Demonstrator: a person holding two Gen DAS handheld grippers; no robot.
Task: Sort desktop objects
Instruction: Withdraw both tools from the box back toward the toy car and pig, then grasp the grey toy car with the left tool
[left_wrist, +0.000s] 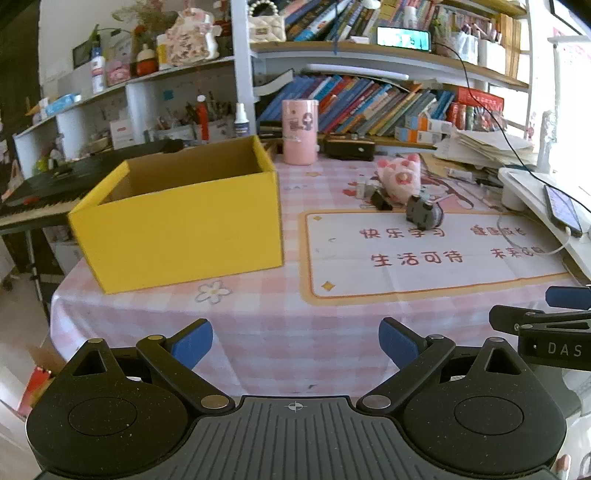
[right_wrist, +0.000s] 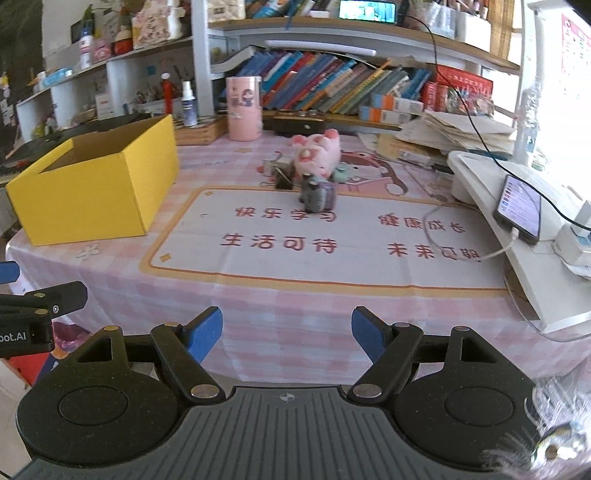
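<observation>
An open yellow cardboard box stands on the left of the pink checked desk. Farther back lie a pink plush pig, a small grey figure in front of it, and a black binder clip. My left gripper is open over the desk's near edge, with nothing between its blue pads. My right gripper is open too and holds nothing. Each gripper shows at the side of the other's view.
A pink cylinder tin stands at the back by rows of books. A white riser on the right carries a charging phone and cable. A keyboard instrument sits left of the desk. A printed mat covers the desk's middle.
</observation>
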